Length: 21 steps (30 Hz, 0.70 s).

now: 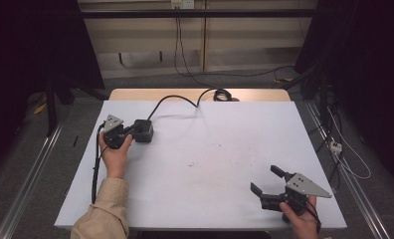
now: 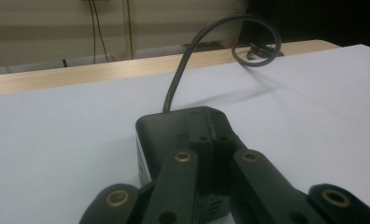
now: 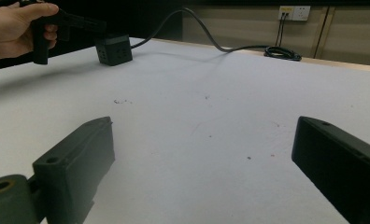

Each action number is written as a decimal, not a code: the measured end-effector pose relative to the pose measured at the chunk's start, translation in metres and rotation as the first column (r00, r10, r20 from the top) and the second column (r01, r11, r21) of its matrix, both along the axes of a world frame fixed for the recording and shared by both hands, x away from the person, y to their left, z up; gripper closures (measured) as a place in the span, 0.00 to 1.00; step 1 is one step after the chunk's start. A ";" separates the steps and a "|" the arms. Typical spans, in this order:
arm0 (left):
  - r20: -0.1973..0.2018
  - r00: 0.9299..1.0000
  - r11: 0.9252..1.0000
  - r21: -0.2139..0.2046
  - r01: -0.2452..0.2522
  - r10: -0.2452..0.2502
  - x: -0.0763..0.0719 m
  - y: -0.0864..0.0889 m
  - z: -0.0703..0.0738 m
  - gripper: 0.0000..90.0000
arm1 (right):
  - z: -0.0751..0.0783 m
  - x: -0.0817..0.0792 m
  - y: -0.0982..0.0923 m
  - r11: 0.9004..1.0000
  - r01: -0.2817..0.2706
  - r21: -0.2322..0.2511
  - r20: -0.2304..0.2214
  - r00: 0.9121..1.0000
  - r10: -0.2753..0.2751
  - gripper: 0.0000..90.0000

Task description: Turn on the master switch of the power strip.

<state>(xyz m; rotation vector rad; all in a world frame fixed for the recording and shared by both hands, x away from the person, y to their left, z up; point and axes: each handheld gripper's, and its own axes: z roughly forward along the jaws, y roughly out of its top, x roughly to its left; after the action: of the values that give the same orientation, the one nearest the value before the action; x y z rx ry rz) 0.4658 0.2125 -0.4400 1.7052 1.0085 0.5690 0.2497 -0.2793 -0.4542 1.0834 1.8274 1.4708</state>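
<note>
Black cube socket (image 1: 144,130), grey cable (image 1: 175,98) attached

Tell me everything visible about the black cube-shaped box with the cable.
The black box looks like matte plastic with rounded edges. It sits upright on the white table, near its far left part. A dark cable leaves its far side and curves to a coil at the far edge. The left gripper, jaws together, rests on its top.
</note>
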 end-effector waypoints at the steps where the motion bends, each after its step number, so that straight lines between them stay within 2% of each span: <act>1: 0.001 1.000 1.000 -0.002 0.000 0.000 0.000 0.000 0.000 1.00 | 0.000 0.000 0.000 1.000 0.000 0.000 0.000 1.000 0.000 0.06; 21: -0.022 1.000 1.000 0.001 -0.016 0.016 0.001 -0.002 -0.002 1.00 | 0.000 -0.001 0.000 1.000 -0.001 0.000 0.003 1.000 0.001 0.06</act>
<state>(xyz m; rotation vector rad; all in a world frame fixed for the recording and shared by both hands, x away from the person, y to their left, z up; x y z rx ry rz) 0.4664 0.2102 -0.4421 1.7090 1.0389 0.5621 0.2490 -0.2792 -0.4539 1.0796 1.8262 1.4719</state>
